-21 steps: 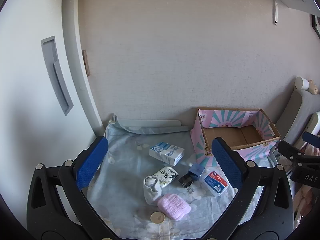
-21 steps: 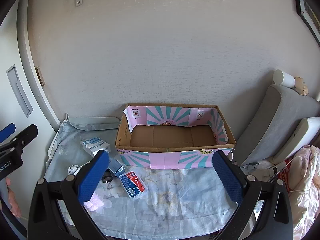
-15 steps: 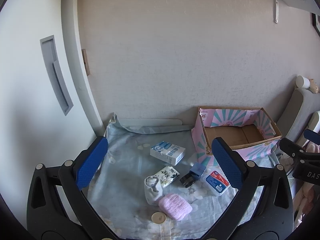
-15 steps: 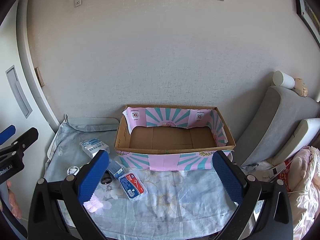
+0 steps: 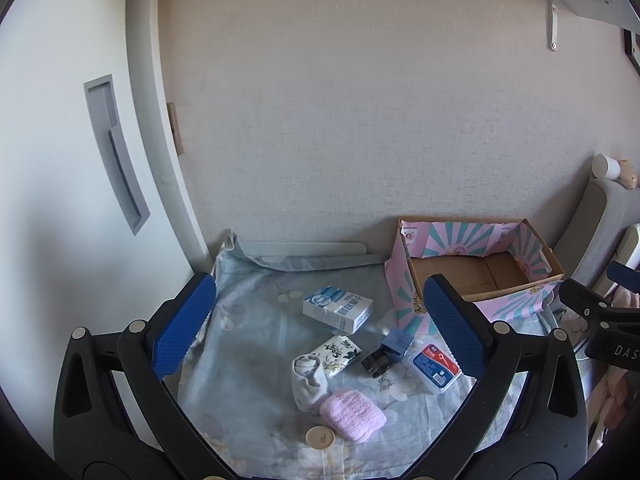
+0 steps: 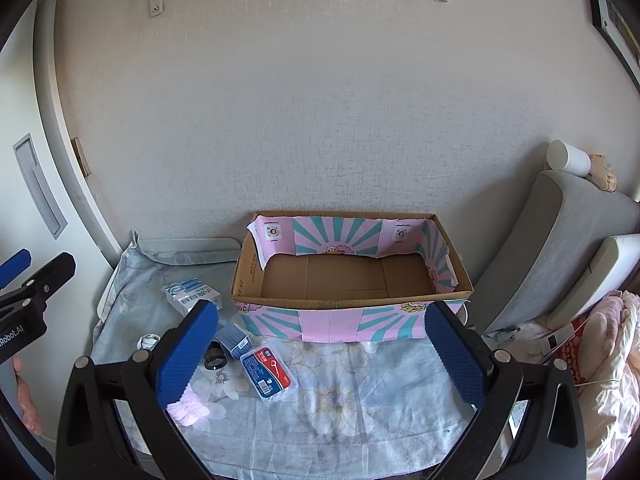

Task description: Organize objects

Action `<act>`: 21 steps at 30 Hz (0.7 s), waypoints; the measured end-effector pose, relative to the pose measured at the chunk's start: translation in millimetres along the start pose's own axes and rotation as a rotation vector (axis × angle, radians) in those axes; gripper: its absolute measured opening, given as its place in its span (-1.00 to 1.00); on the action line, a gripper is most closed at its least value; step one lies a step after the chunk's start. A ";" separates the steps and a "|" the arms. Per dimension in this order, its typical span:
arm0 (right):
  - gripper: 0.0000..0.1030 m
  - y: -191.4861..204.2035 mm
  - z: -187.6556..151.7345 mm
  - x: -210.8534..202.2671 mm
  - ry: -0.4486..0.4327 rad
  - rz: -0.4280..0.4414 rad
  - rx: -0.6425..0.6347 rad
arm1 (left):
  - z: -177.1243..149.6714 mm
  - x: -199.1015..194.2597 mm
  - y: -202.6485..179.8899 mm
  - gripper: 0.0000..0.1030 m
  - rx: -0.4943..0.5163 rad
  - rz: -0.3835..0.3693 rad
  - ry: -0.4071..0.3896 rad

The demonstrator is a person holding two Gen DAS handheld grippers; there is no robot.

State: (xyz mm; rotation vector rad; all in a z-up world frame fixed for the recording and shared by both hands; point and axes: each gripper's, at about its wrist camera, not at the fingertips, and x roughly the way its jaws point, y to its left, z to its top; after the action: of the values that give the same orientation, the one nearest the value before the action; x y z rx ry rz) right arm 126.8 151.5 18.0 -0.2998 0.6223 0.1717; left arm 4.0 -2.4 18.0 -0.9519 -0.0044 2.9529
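Box: the pink-and-teal cardboard box (image 6: 352, 276) sits open-topped against the wall, its brown floor bare.
Loose things: left of it on the flowered cloth (image 6: 360, 392) lie a white-and-blue carton (image 5: 338, 309), a sock (image 5: 307, 376), a pink towel (image 5: 353, 414), a red-labelled clear case (image 6: 269, 372) and a round cap (image 5: 319, 437).
My left jaws (image 5: 316, 328): spread wide, holding nothing, above the loose things.
My right jaws (image 6: 320, 356): spread wide, holding nothing, before the box.

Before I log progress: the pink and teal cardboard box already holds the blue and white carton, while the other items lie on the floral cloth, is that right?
Not quite: the cardboard box is empty, as the right wrist view shows. The blue and white carton lies on the floral cloth with the other items.
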 end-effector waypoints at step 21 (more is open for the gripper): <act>0.99 -0.6 1.2 -1.7 0.000 -0.044 0.029 | -3.1 2.0 3.4 1.00 -0.003 -0.026 0.010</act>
State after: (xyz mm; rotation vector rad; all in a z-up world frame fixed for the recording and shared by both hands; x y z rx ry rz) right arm 126.3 151.2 20.0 -0.2854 0.6170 0.1203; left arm 4.0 -5.7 14.2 -0.9594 -0.0215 2.9252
